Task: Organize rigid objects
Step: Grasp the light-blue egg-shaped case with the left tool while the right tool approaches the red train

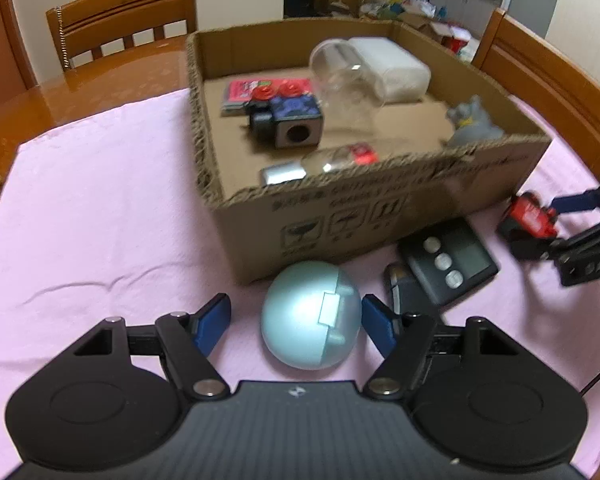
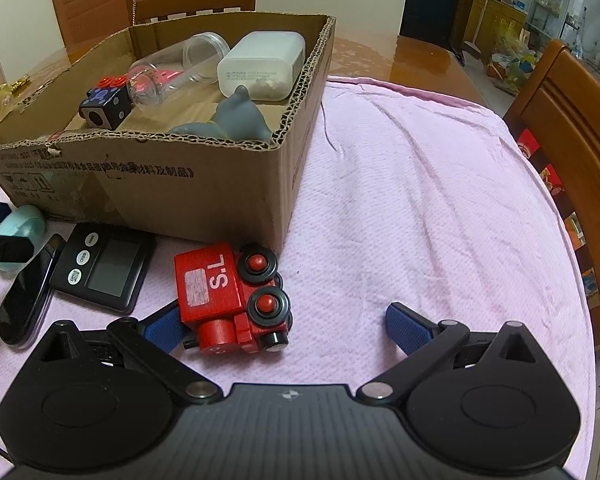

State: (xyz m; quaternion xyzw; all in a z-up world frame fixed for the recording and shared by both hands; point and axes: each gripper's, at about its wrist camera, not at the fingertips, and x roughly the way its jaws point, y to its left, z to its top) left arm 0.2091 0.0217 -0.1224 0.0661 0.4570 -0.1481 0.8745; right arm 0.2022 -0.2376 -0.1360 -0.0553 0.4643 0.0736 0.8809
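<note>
A cardboard box (image 1: 380, 208) (image 2: 204, 184) stands on the pink cloth and holds clear jars, a white container, a blue block, a grey figure and small items. My left gripper (image 1: 296, 322) is open around a pale teal egg-shaped case (image 1: 310, 316), which also shows in the right wrist view (image 2: 22, 228). Neither pad visibly touches it. My right gripper (image 2: 284, 326) is open around a red toy train (image 2: 230, 300); its left pad is at the train's side. The train and the right gripper (image 1: 540, 226) also show at the right of the left wrist view.
A black digital timer (image 2: 104, 266) (image 1: 450, 260) and a dark oval device (image 2: 26, 304) lie on the cloth in front of the box. Wooden chairs (image 1: 124, 12) (image 2: 572, 152) stand around the table. Pink cloth (image 2: 420, 200) stretches to the right of the box.
</note>
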